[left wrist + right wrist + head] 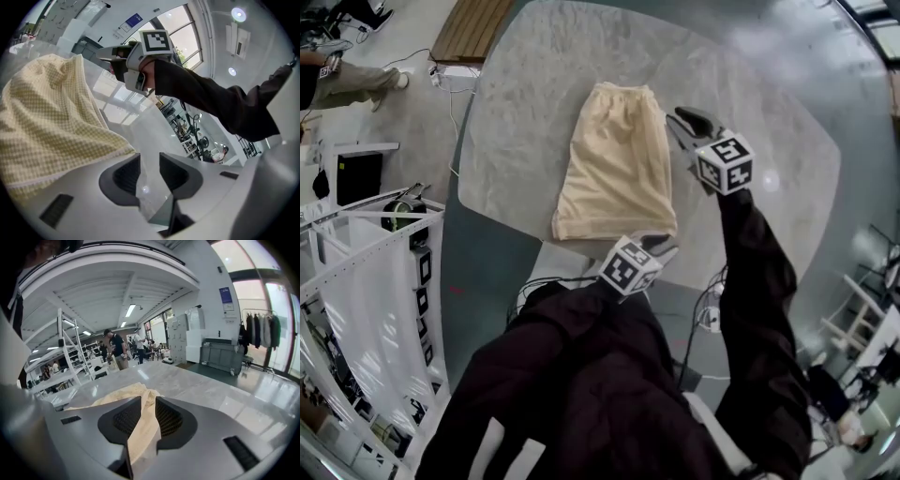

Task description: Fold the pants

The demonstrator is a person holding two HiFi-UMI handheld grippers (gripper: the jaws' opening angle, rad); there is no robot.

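pants (619, 164) of pale yellow, finely checked cloth lie flat on grey marble table (769, 169). left gripper (659, 246), jaws apart and empty, at their 6 o'clock hem; right gripper (680, 124) stands apart too, with cloth seen in its gap, at 2 o'clock.

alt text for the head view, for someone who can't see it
Pale yellow pants lie flat on a grey marbled table, seen from above. A person in dark sleeves holds the right gripper beside the pants' right edge near the waistband and the left gripper at the near hem.
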